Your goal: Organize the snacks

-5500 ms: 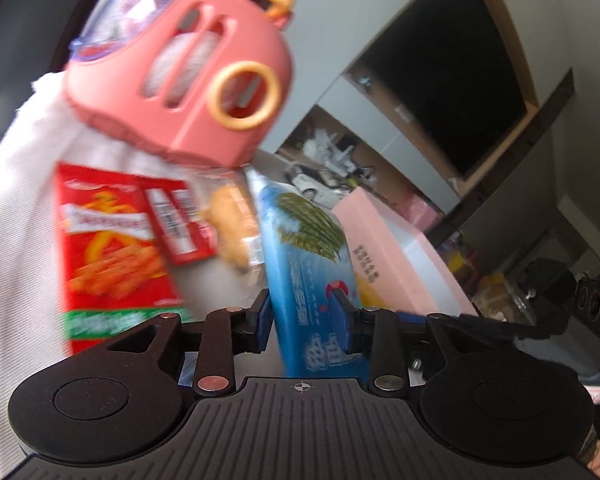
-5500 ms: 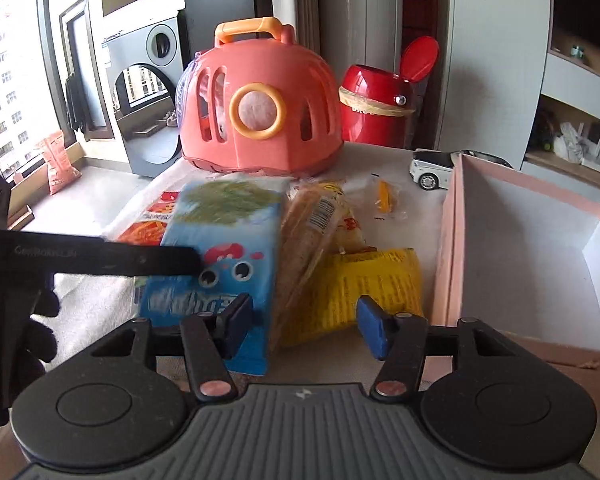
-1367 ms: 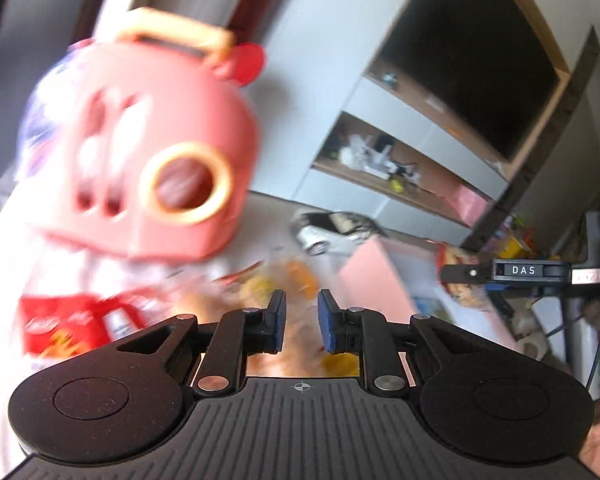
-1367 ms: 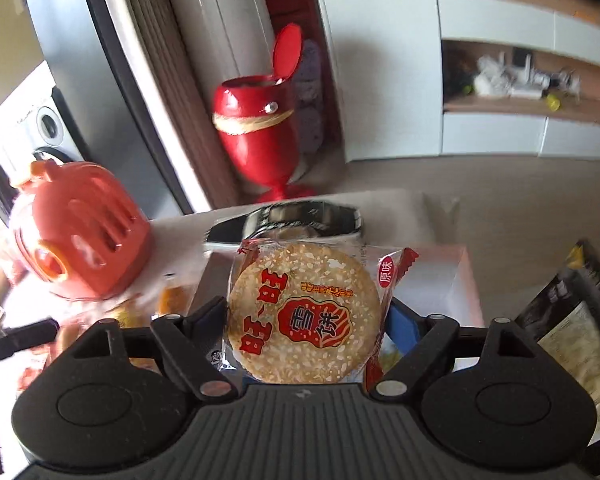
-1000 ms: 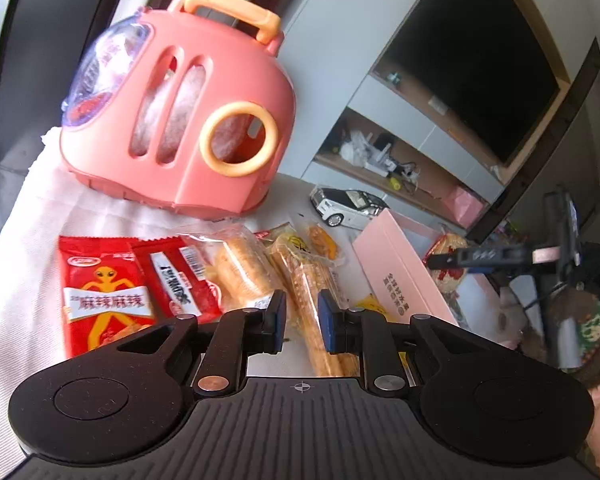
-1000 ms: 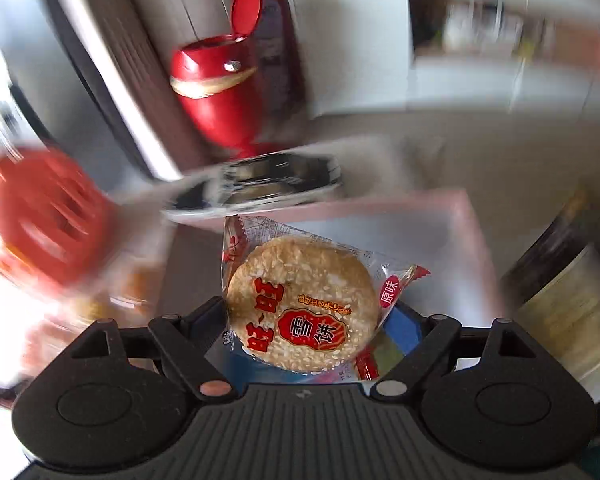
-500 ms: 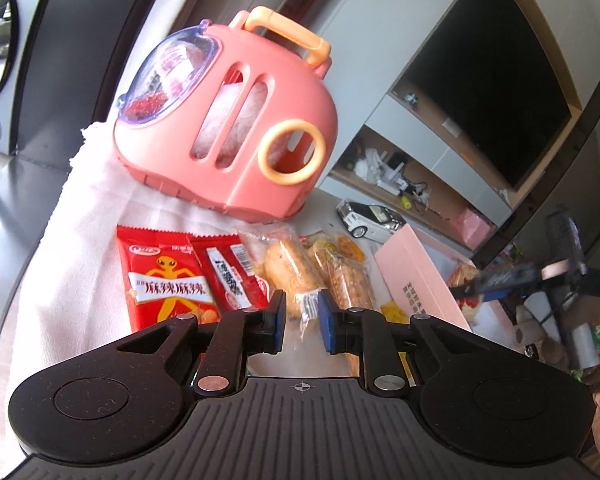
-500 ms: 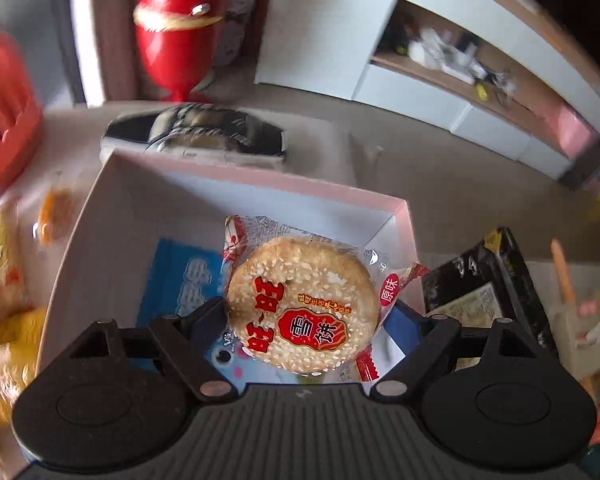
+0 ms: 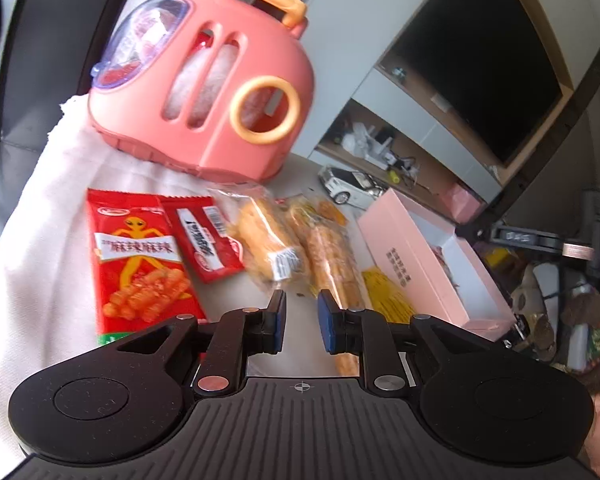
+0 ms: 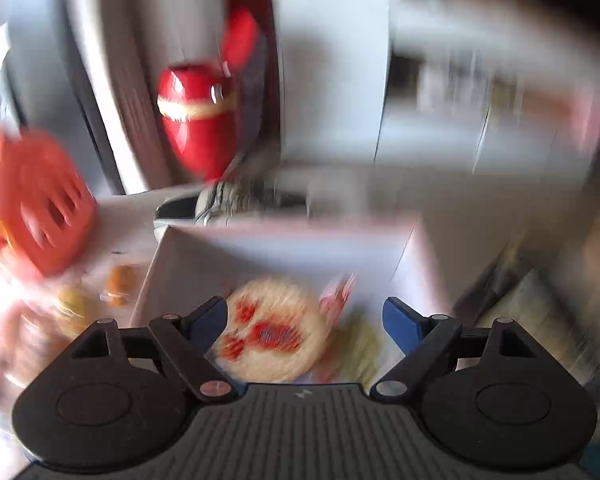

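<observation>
My left gripper (image 9: 300,320) is shut with nothing in it and hovers over the snacks on the white cloth (image 9: 40,240). There lie a big red packet (image 9: 136,264), a small red packet (image 9: 204,240), two clear bread packs (image 9: 268,240) and a yellow packet (image 9: 384,292). The pink box (image 9: 400,256) stands to their right. The right wrist view is badly blurred. My right gripper (image 10: 304,320) stands open above the box's inside (image 10: 260,252). The round rice cracker (image 10: 268,336) lies low in the box, clear of the right pad.
A pink carrier case (image 9: 204,92) with an orange handle stands at the back of the cloth. A white toy car (image 9: 352,188) sits behind the box. A red bin (image 10: 198,120) stands on the floor beyond the table. Clutter fills the right side.
The rice cracker, held between the right jaws before, now looks smaller and lies down in the box. The right view has swung and blurred. The left gripper has barely shifted.
</observation>
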`<state>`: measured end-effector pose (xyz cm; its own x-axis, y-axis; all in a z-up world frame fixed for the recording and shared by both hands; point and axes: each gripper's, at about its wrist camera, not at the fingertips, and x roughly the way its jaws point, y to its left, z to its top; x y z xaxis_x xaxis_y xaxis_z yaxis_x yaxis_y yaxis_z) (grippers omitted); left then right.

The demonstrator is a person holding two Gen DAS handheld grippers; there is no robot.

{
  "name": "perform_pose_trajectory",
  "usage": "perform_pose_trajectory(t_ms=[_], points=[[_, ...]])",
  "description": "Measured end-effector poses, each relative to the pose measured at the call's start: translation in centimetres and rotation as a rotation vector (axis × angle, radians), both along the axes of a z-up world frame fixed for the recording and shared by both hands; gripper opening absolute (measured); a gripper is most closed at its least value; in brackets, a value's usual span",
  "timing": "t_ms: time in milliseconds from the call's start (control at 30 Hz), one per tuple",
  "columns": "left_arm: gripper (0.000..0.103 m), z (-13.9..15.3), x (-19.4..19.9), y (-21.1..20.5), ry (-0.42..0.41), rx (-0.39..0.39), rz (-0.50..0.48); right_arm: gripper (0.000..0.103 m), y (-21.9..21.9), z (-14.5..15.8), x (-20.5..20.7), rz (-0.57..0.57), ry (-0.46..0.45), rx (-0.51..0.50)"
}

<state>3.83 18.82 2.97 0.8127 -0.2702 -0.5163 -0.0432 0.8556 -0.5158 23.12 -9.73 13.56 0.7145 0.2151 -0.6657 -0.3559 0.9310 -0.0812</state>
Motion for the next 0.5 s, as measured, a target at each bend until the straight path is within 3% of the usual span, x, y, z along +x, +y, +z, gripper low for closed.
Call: perform_pose_trajectory(t_ms=[100, 167, 267, 433, 467, 500], points=[[0.021, 0.3, -0.2, 0.5, -0.011, -0.002, 0.063, 0.086, 1.8, 1.1, -3.7, 0.152, -0.030, 0.132], [0.021, 0.9, -0.8, 1.1, -0.030, 0.013, 0.127, 0.086, 4.0, 1.0, -5.8, 0.241, -0.025, 0.163], [0.021, 1.7, -1.5, 2.2, -0.028, 0.053, 0.177, 0.086, 7.1, 0.7, -9.0, 0.330, 0.007, 0.162], [0.021, 1.7, -2.7, 4.3, 0.023, 0.100, 0.292, 0.086, 12.4, -2.5, -11.1, 0.438, 0.088, 0.096], [0.021, 1.5, -3.0, 4.9, 0.031, 0.094, 0.319, 0.085, 13.1, -3.3, -11.4, 0.439, 0.098, 0.075], [0.021, 1.4, -3.3, 5.5, 0.038, 0.082, 0.344, 0.077, 13.6, -3.9, -11.7, 0.446, 0.123, 0.068]])
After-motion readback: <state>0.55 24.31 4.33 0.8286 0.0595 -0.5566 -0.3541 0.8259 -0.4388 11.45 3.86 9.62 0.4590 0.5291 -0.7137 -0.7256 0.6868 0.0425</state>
